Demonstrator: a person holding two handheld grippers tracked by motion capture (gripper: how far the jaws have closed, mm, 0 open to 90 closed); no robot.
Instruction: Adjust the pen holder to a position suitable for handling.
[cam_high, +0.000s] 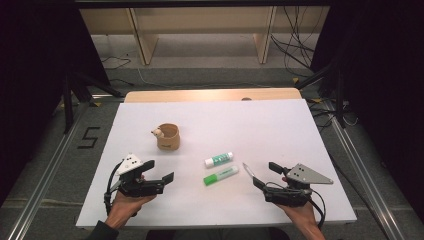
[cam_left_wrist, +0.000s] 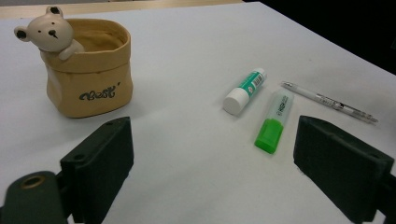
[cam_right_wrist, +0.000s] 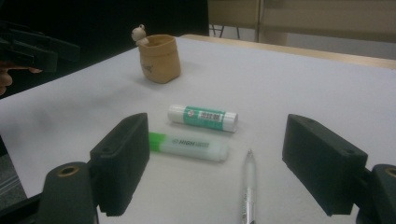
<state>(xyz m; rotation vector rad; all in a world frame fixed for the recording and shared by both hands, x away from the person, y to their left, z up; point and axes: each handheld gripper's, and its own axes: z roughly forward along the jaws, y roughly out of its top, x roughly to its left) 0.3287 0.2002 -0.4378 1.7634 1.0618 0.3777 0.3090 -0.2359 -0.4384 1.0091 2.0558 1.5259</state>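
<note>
Pen (cam_high: 248, 171) on the white table (cam_high: 280, 130), thin and pale, just ahead of the right hand-held gripper (cam_high: 266, 174), apart from its jaws; nearest thing to that gripper. In the right gripper view, lying lengthwise in the gap between the two black jaws, touching neither.

Table: white sheet over a wooden top, a strip of wood showing at the far edge.

Left hand-held gripper (cam_high: 159, 170): near the front left of the table, held in a hand (cam_high: 126, 205), jaws wide apart, nothing between them. Grey three-cornered plate on top.

Right hand-held gripper: near the front right, held in the other hand (cam_high: 300, 214), jaws spread wide, gripping nothing.

Pot (cam_high: 168, 136): tan, soft-looking, upright, towards the left middle of the table, well apart from both grippers. Dark lettering on its side in the left gripper view. Small pale bear (cam_left_wrist: 47, 32) perched on its rim.

Marker (cam_high: 220, 175): green cap, pale body, lying flat in the middle of the table, left of the pen and near it, not touching.

Glue stick (cam_high: 218, 159): white cap, green-and-white label, lying flat just beyond the marker, roughly parallel to it, apart from it.
</note>
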